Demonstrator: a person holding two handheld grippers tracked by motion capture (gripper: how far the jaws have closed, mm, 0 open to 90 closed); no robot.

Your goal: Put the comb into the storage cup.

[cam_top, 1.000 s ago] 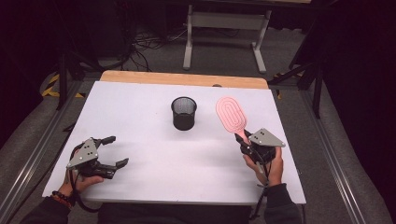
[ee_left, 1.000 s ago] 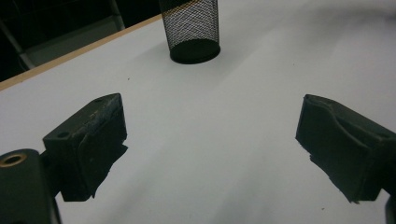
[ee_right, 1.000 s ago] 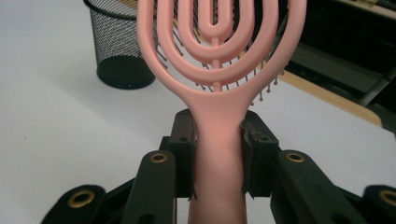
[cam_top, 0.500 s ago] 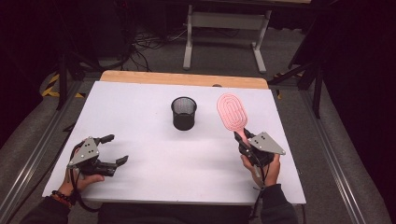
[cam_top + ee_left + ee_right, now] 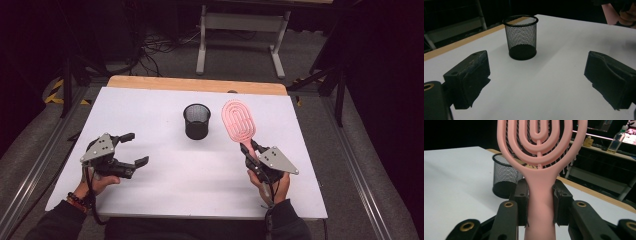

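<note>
A pink vented hairbrush is held by its handle in my right gripper, head pointing up and away over the right half of the white table. In the right gripper view both pads clamp the hairbrush handle. A black mesh cup stands upright at the table's middle, just left of the brush head; it also shows in the left gripper view and the right gripper view. My left gripper hovers over the table's near left, jaws wide apart with nothing between them, pointing toward the cup.
A wooden strip runs along the table's far edge. Beyond it stands a grey metal frame on the floor with cables. Metal rails flank the table on both sides.
The right gripper has carried the brush slightly left, closer to the cup. The left gripper has risen a little and shifted toward the table's middle.
</note>
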